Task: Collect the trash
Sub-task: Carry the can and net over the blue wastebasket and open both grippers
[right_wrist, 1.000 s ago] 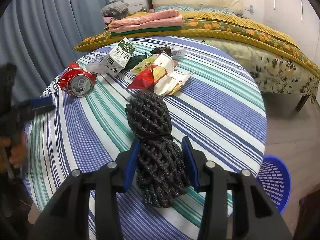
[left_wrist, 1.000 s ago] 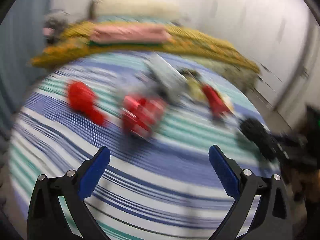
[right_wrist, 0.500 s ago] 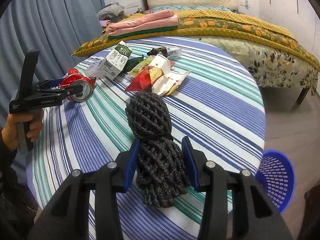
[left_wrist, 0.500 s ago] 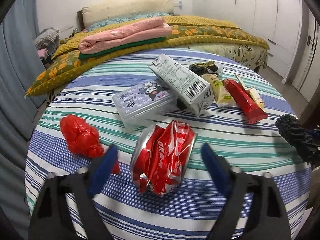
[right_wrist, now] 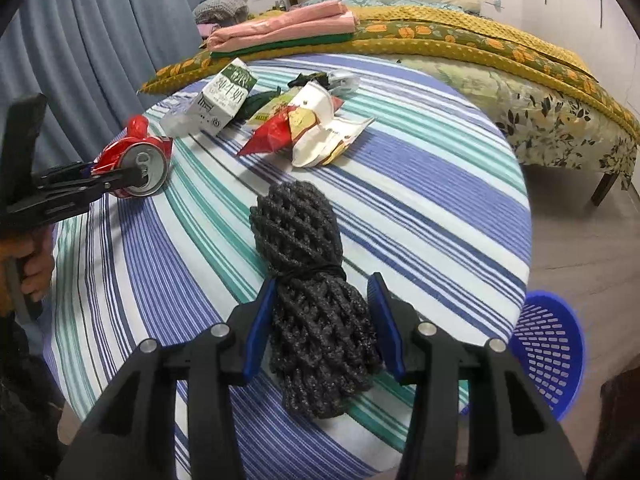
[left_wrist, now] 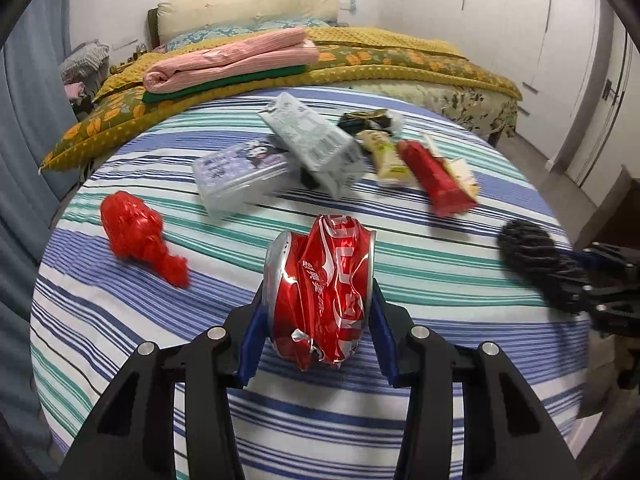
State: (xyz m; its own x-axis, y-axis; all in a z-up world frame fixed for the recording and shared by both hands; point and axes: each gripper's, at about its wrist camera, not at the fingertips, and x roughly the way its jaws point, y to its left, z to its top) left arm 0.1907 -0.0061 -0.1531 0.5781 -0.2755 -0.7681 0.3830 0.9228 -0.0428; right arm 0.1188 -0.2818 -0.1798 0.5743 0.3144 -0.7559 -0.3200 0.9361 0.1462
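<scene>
While the left tongs (left_wrist: pixel 316 320) are closing, the crushed red aluminium drink can (left_wrist: pixel 320 292) sits between their blue pads, both pads against its sides; can lies on the round worktop with blue, green and white striped cloth (left_wrist: pixel 400 420). From the right wrist view the same can (right_wrist: pixel 138 160) shows its silver top end, left tongs (right_wrist: pixel 120 176) reaching in from the side, a hand (right_wrist: pixel 36 264) on the handle, cut off by the frame edge.

Right tongs (right_wrist: pixel 320 320) are partly open around the black foam mesh net bundle (right_wrist: pixel 312 280), pads pressed on its lower half; its far end rests on the cloth.

Relative to the can: crumpled red plastic bag (left_wrist: pixel 136 236) beside it on the left, well apart. Beyond the can, a pale rectangular box with cartoon print (left_wrist: pixel 240 172), blurred, print unreadable. White and green milk carton (left_wrist: pixel 316 148) touching the box, lying tilted. Further right of the can, red snack wrapper (left_wrist: pixel 436 180) with a cream wrapper (left_wrist: pixel 388 156) beside it, overlapping; a dark crumpled wrapper (left_wrist: pixel 368 120) behind those, hard to make out.

Blue perforated plastic basket (right_wrist: pixel 548 348) on the floor past the worktop edge, far side from the can, partly hidden by the right tongs. Bed with yellow floral cover (left_wrist: pixel 400 60) behind the worktop, folded pink blanket (left_wrist: pixel 232 60) on it.
</scene>
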